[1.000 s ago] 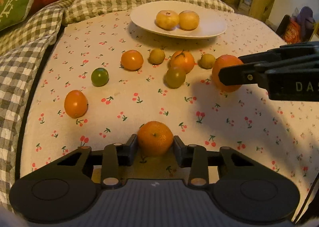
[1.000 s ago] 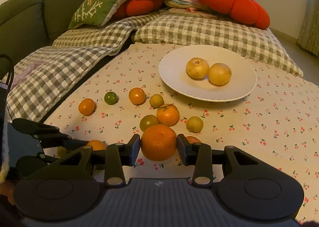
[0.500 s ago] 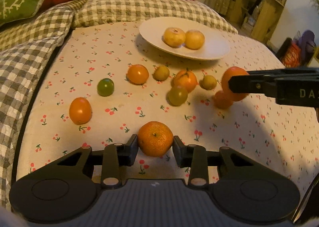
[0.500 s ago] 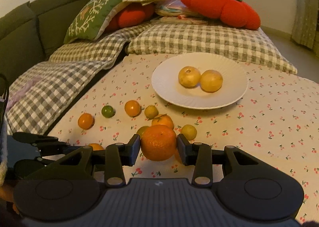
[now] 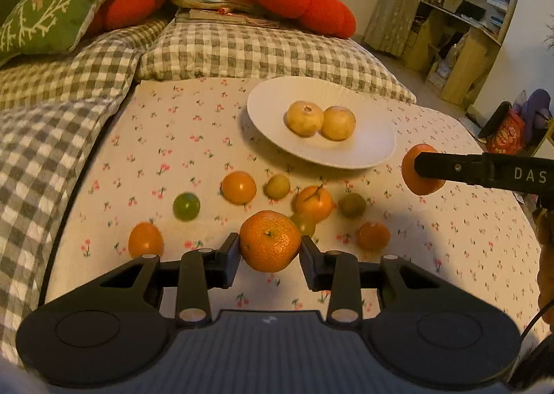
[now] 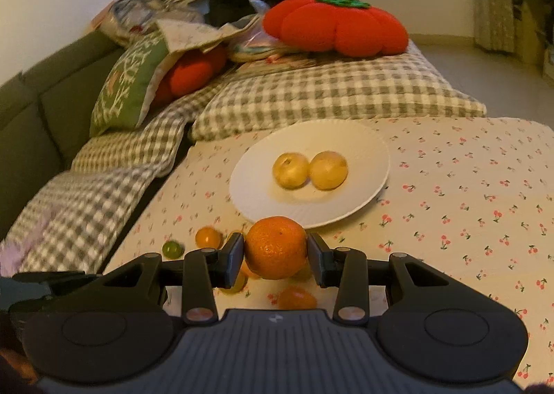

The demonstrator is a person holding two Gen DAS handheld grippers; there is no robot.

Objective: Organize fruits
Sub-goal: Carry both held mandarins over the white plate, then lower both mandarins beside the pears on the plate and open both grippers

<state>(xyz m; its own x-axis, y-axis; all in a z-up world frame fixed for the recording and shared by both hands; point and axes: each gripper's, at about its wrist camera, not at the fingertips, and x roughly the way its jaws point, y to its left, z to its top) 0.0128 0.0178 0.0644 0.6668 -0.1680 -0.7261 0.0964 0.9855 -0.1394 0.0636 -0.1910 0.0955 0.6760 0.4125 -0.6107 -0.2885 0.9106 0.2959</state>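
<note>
Left gripper point(image 5: 270, 257) pinches a mandarin point(image 5: 270, 241). Right gripper point(image 6: 274, 259) pinches an orange point(image 6: 276, 247); its finger reads "DAS", rest cut off.

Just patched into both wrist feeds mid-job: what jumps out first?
Each gripper is clamped on a fruit in the air: the left gripper holds a mandarin, the right gripper an orange. Beyond them, a white plate carries two yellow fruits side by side, on the cherry-print cloth.
</note>
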